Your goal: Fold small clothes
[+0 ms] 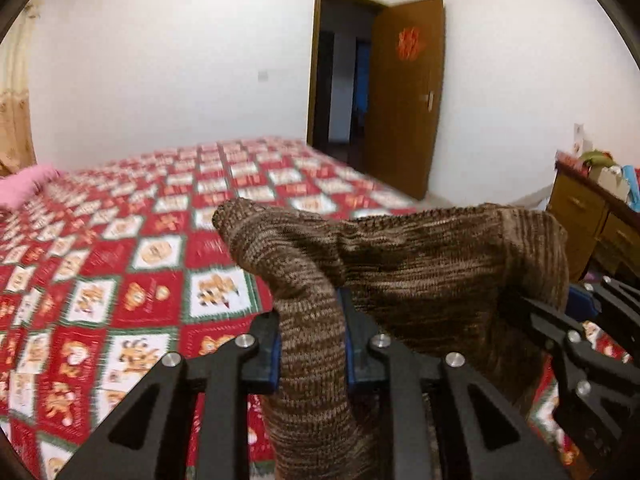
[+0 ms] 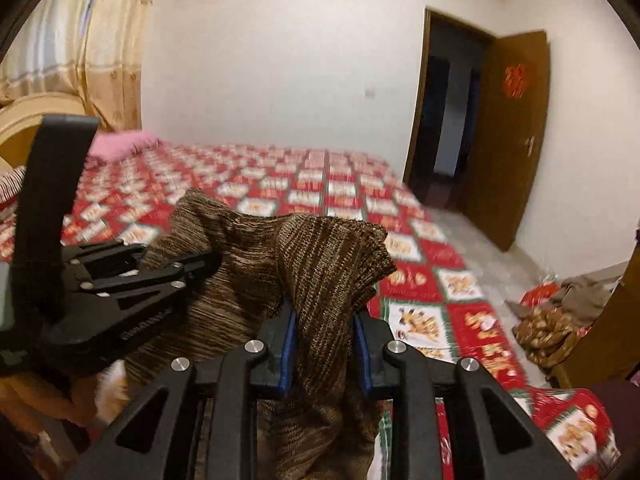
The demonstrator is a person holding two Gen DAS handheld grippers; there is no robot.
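Two tongs, knit garment between

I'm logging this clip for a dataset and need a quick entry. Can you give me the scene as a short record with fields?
setting: bedroom, open wooden door in the far wall
garment: brown knit garment, held up in the air
surface below: bed with red patterned bedspread
left gripper: shut on one bunched part of the garment
right gripper: shut on another bunched part
fold state: not folded, hangs between the two grippers
other items: pink pillow at the head of the bed, curtain, wooden dresser
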